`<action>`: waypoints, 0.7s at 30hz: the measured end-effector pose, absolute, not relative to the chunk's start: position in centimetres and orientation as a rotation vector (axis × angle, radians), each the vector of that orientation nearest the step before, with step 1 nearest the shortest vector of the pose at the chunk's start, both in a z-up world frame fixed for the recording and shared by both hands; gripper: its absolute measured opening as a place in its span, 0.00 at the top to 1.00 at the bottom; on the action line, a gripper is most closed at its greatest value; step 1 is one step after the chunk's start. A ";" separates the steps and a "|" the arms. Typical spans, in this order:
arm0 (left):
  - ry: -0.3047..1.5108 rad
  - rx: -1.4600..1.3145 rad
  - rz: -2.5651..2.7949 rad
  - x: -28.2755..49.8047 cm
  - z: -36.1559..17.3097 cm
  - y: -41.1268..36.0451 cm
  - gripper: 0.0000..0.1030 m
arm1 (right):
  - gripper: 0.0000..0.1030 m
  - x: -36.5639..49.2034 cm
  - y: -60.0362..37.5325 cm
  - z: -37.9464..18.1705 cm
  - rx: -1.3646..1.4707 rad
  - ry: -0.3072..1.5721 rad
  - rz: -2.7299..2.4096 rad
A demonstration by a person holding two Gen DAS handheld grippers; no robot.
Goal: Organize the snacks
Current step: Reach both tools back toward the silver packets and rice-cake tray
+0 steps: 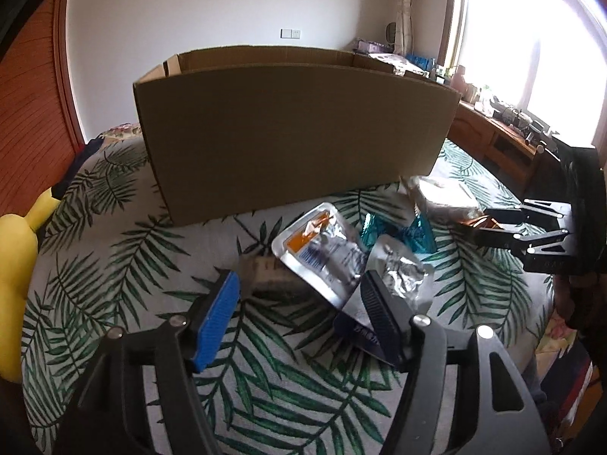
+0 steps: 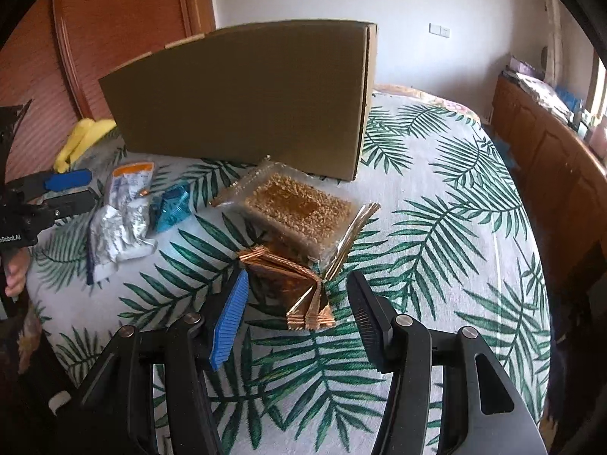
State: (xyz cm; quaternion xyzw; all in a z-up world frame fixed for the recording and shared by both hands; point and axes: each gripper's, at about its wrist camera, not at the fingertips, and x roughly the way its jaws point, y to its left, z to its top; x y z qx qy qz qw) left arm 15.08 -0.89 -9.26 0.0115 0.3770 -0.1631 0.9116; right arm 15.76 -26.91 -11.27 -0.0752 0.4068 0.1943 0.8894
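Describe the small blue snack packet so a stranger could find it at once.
Start at the big cardboard box on the leaf-print bedspread. In front of it lie loose snacks; the blue packet sits between crumpled silver pouches and a clear pack of golden grains. It alone is shiny turquoise.

Your left gripper, a black two-finger frame with one blue ribbed pad and one black ribbed pad, is held low with its jaws spread wide. Your right gripper, of the same build, is likewise spread wide and angled downward. Part of your left hand shows beneath the left gripper's body.
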 end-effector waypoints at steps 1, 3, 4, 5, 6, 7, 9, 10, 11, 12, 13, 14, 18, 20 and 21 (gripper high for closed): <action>0.780 0.022 -0.339 15.2 -9.4 -0.9 0.36 | 0.46 16.0 -26.9 -11.3 -0.159 0.852 0.405; 0.786 0.026 -0.344 15.1 -9.7 -1.0 0.36 | 0.46 16.3 -26.8 -11.5 -0.162 0.867 0.418; 0.789 0.033 -0.346 15.1 -9.8 -1.1 0.36 | 0.46 16.3 -26.7 -11.6 -0.169 0.865 0.422; 0.792 0.040 -0.348 15.1 -10.0 -1.2 0.36 | 0.45 16.3 -26.7 -11.6 -0.173 0.865 0.425; 0.795 0.046 -0.351 15.2 -10.1 -1.2 0.36 | 0.45 16.2 -26.6 -11.7 -0.177 0.863 0.424; 0.799 0.052 -0.355 15.2 -10.3 -1.3 0.36 | 0.45 16.2 -26.5 -11.7 -0.180 0.861 0.423; 0.806 0.058 -0.358 15.3 -10.6 -1.5 0.36 | 0.48 16.1 -26.5 -11.7 -0.184 0.855 0.423; 0.810 0.059 -0.356 15.4 -10.7 -1.4 0.36 | 0.51 16.0 -26.4 -11.7 -0.184 0.852 0.423; 0.811 0.058 -0.355 15.4 -10.8 -1.5 0.36 | 0.55 16.0 -26.4 -11.8 -0.185 0.850 0.422; 0.811 0.054 -0.356 15.6 -10.7 -1.4 0.36 | 0.56 15.9 -26.4 -11.8 -0.183 0.847 0.422; 0.812 0.046 -0.357 15.7 -10.7 -1.4 0.36 | 0.59 15.8 -26.4 -11.8 -0.182 0.846 0.423; 0.812 0.040 -0.358 15.8 -10.8 -1.4 0.36 | 0.62 15.7 -26.5 -11.8 -0.179 0.845 0.426; 0.816 0.010 -0.366 15.9 -10.7 -0.6 0.36 | 0.72 15.4 -26.6 -11.7 -0.174 0.841 0.465; 0.814 -0.002 -0.367 15.9 -10.6 -0.4 0.36 | 0.73 15.0 -26.4 -11.6 -0.183 0.835 0.477; 0.810 -0.005 -0.369 15.8 -10.5 -0.3 0.36 | 0.73 14.7 -26.3 -11.6 -0.190 0.835 0.481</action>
